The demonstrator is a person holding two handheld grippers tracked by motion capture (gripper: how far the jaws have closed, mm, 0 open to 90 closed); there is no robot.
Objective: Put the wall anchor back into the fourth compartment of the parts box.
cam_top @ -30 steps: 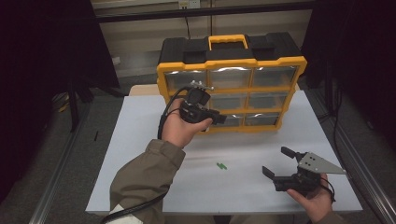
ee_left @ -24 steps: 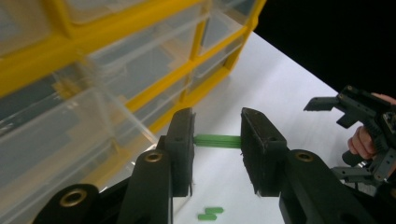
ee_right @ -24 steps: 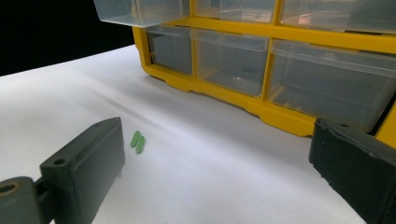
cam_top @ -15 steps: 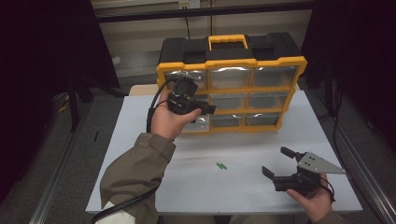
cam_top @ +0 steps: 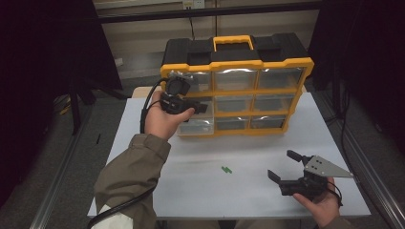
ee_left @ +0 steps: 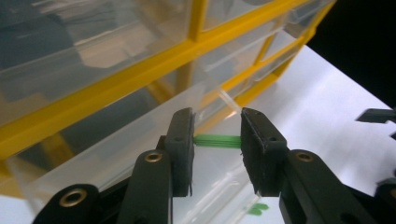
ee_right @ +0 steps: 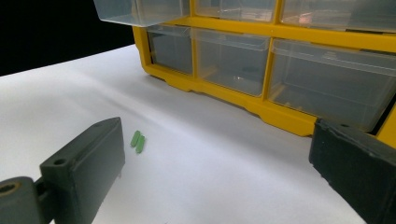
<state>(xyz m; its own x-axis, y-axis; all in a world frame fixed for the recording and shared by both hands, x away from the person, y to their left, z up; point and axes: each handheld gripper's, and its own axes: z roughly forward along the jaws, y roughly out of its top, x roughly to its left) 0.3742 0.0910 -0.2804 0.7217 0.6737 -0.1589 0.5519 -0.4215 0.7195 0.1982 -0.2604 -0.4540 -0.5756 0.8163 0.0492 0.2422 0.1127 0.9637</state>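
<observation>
the left gripper (ee_left: 216, 142) clamps one green piece (ee_left: 217, 141) above the pulled-out left drawer (ee_left: 140, 140), deposit pending; two green pieces (cam_top: 226, 169) remain mid-table left of the wide-open right gripper (cam_top: 285, 165).

Tabletop (cam_top: 143, 143): white, flat, rectangular.
Organizer (cam_top: 282, 64): yellow frame, clear drawers, black top, stood upright at the far edge.
Green pieces (cam_top: 226, 169): two small ones lay side by side, touching, on the bare middle, well apart from the organizer.
</observation>
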